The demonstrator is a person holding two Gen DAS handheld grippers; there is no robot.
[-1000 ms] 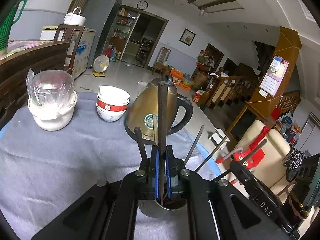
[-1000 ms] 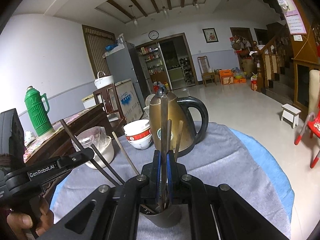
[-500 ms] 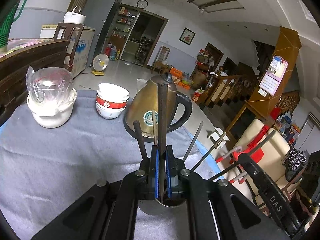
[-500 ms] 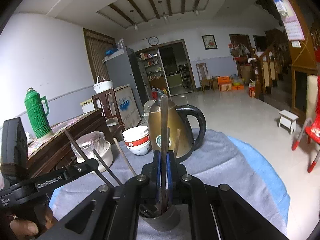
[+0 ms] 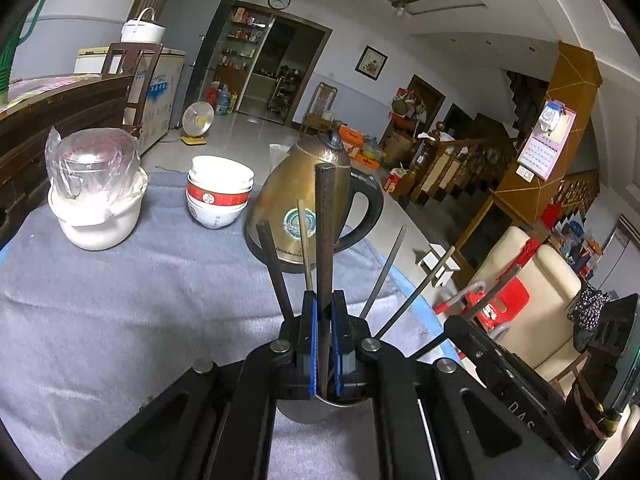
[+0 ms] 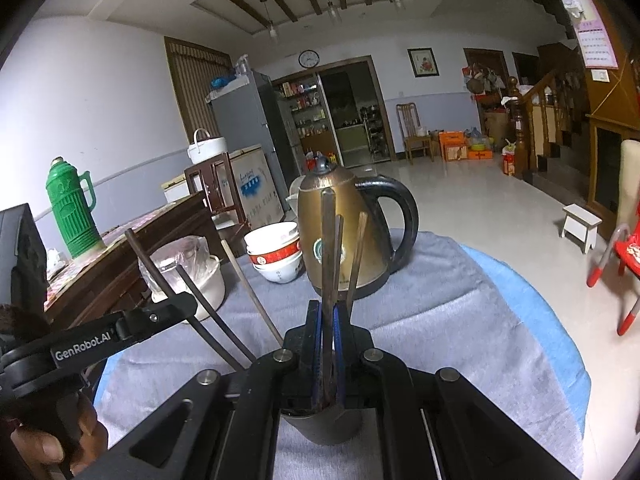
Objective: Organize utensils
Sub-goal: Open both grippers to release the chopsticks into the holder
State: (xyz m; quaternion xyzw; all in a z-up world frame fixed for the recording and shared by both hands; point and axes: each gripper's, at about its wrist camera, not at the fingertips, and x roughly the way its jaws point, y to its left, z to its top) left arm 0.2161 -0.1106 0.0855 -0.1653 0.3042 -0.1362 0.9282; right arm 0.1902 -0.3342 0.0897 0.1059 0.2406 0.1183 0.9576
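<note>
Both grippers, left (image 5: 324,336) and right (image 6: 327,344), clamped upright chopsticks (image 5: 324,240) over a metal cup (image 6: 324,426), kettle (image 5: 304,204) at twelve o'clock.

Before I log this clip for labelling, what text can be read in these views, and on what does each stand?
"GenRobot.AI": on the left gripper arm, right wrist view.
"DAS": on the right gripper arm, left wrist view.
"Orelide": roughly, on the kettle base.
Too small or blurred: bowls, freezer, wall calendar, clock.

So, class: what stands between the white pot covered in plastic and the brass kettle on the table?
The stacked bowls stand between the pot and kettle, seen in both wrist views.
</note>
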